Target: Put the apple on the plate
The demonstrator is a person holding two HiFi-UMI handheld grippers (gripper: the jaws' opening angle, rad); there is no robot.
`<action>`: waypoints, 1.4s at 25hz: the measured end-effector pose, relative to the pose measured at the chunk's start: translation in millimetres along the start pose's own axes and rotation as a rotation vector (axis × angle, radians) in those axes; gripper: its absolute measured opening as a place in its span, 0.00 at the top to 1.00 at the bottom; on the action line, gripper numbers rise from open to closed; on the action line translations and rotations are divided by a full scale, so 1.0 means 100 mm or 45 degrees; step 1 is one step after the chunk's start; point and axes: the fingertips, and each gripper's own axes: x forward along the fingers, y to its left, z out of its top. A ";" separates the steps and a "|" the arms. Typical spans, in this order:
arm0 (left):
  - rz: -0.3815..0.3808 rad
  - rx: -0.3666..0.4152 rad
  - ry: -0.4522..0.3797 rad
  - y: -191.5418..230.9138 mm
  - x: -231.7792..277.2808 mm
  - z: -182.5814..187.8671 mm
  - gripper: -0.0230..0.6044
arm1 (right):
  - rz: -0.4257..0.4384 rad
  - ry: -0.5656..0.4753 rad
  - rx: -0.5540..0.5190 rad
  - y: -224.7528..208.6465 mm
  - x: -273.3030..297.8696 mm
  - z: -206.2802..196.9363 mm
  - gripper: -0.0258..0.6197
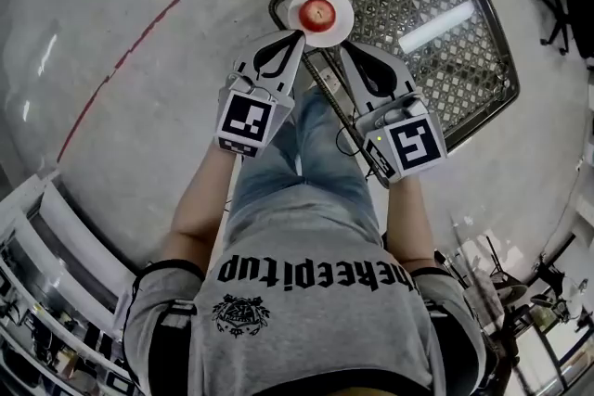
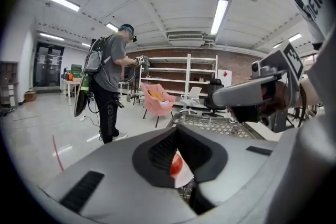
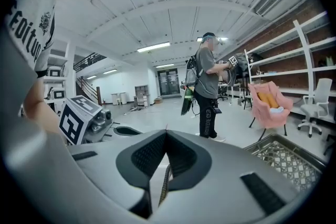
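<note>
A red apple (image 1: 318, 12) lies in the middle of a small white plate (image 1: 342, 19) on the near corner of a metal mesh table (image 1: 436, 60). My left gripper (image 1: 299, 34) is shut and empty, its tips just short of the plate's near left rim. In the left gripper view the apple (image 2: 176, 165) and plate (image 2: 185, 180) show through the gap behind the shut left gripper (image 2: 177, 129). My right gripper (image 1: 342, 48) is also shut with nothing in it, beside the plate's near right edge. The right gripper view shows the right gripper (image 3: 166, 131) with its tips met.
The mesh table (image 2: 220, 126) stretches away to the right. Another person (image 2: 107, 86) stands on the grey floor, with a pink chair (image 2: 157, 99) and white shelves behind. A red floor line (image 1: 121, 60) runs at the left. Racks (image 1: 37, 274) stand at lower left.
</note>
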 end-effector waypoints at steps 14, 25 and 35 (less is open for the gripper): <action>-0.065 0.040 -0.103 -0.20 -0.53 0.41 0.92 | -0.009 -0.055 -0.043 0.43 -0.19 0.18 0.95; -0.082 0.062 -0.168 -0.28 -0.86 0.67 0.92 | 0.007 -0.104 -0.066 0.73 -0.29 0.37 0.95; -0.086 0.045 -0.215 -0.32 -1.07 0.81 0.92 | 0.017 -0.142 -0.071 0.90 -0.35 0.52 0.95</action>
